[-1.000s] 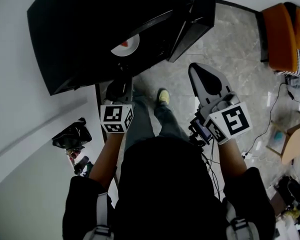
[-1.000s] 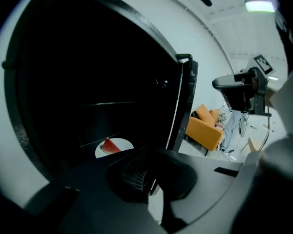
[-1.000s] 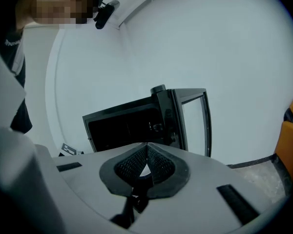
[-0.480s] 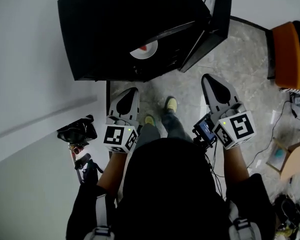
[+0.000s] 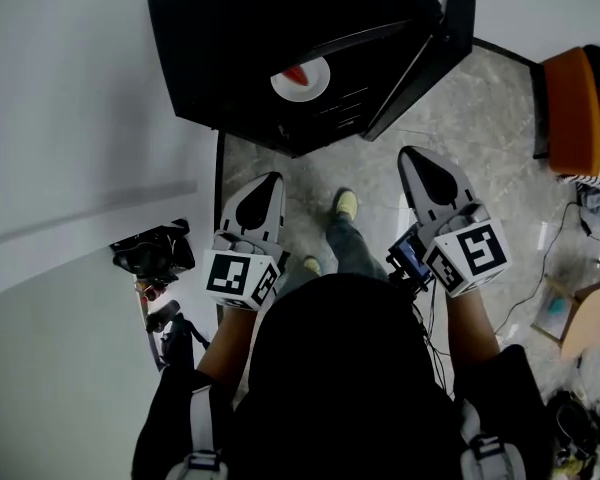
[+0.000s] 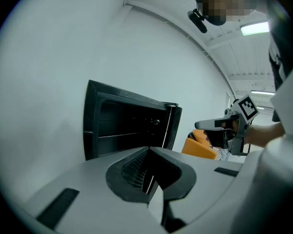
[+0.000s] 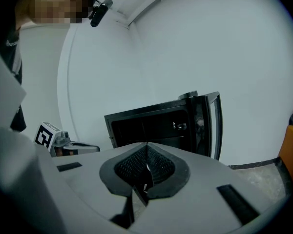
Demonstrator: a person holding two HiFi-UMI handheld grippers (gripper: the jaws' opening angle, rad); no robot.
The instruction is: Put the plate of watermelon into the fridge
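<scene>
the left gripper [image 5: 268, 183] has its jaws pressed together with nothing between them, and the right gripper [image 5: 415, 160] is likewise closed and empty. both are held over the floor [image 5: 480, 128], side by side and pointing toward the black fridge [image 5: 230, 38]. the plate of watermelon [image 5: 300, 78] sits inside the fridge on a shelf, ahead of the left gripper and a little to its right, well apart from both grippers. the fridge door [image 5: 442, 38] stands open, straight ahead of the right gripper's tips and clear of them. an orange chair [image 5: 575, 98] is off to the right gripper's right. the person's shoe [image 5: 347, 205] shows on the floor between the two grippers.
</scene>
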